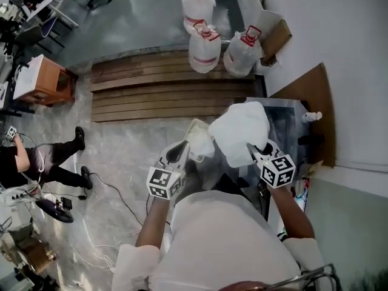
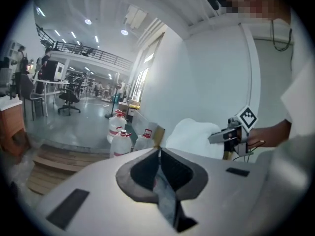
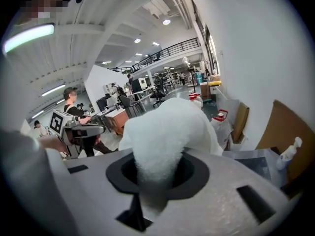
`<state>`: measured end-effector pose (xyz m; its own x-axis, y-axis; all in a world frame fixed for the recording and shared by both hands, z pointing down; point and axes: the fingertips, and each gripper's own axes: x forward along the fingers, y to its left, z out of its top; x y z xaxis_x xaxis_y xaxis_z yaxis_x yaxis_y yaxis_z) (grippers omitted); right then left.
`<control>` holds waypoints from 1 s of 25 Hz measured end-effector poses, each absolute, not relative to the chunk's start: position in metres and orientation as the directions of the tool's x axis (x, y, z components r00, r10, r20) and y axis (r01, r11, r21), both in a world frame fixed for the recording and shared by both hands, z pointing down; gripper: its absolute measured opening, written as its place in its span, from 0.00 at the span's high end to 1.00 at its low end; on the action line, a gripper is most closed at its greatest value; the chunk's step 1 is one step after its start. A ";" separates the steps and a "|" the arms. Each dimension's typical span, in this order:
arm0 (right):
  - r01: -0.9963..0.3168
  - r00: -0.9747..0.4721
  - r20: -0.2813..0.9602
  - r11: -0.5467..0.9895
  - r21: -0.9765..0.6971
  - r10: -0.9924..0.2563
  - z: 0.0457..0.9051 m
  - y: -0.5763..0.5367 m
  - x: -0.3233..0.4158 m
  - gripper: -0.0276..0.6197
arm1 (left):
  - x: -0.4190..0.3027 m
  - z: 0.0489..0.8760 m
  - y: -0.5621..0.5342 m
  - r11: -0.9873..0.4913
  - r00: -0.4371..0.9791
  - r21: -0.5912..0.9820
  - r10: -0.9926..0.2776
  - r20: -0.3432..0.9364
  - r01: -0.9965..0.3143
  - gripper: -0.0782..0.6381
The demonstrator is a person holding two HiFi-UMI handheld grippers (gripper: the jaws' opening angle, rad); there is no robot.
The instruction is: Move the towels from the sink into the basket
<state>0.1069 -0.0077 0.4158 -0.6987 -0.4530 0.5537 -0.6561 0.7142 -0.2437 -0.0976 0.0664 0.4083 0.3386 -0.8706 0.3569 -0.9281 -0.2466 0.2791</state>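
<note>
A white towel (image 1: pixel 239 129) hangs bunched from my right gripper (image 1: pixel 252 148), which is shut on it; in the right gripper view the towel (image 3: pixel 167 132) fills the gap between the jaws. It is in the air between the steel sink (image 1: pixel 290 115) on the right and the white basket (image 1: pixel 195 132) just left of it. My left gripper (image 1: pixel 182 148) is at the basket's near side, jaws together with nothing between them. The left gripper view shows the towel (image 2: pixel 194 137) and the right gripper (image 2: pixel 216 137) off to its right.
Several large water jugs (image 1: pixel 205 50) stand beyond a strip of wooden planks (image 1: pixel 157 90). Cardboard (image 1: pixel 315 102) leans on the wall behind the sink, with a small bottle (image 1: pixel 312 116) at its rim. A person (image 1: pixel 36 159) sits at the left near a wooden cabinet (image 1: pixel 42 80).
</note>
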 end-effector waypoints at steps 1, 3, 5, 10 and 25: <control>-0.642 -0.707 0.561 0.724 -0.252 -0.432 0.427 -0.007 0.090 0.81 | -0.110 0.413 0.069 -0.228 0.322 0.278 -0.875 0.362 -0.933 0.87; -0.619 -0.717 0.578 0.737 -0.271 -0.389 0.453 -0.005 0.058 0.81 | -0.133 0.424 0.074 -0.191 0.289 0.277 -0.880 0.377 -0.942 0.87; -0.603 -0.720 0.602 0.742 -0.294 -0.346 0.484 -0.001 0.030 0.81 | -0.152 0.438 0.082 -0.153 0.260 0.282 -0.881 0.395 -0.947 0.87; -0.598 -0.698 0.664 0.728 -0.335 -0.267 0.577 0.016 -0.025 0.81 | -0.193 0.487 0.103 -0.081 0.211 0.293 -0.870 0.446 -0.953 0.87; -0.710 -0.457 0.883 0.642 -0.289 -0.108 0.988 0.041 -0.089 0.81 | -0.209 0.730 0.101 -0.026 0.304 0.461 -0.784 0.541 -0.887 0.87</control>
<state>-0.0890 0.0411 0.9882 -0.4573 -0.1079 0.8827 -0.7100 0.6420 -0.2894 -0.2094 0.1011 0.7305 0.3040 -0.7840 0.5413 -0.8872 -0.0259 0.4607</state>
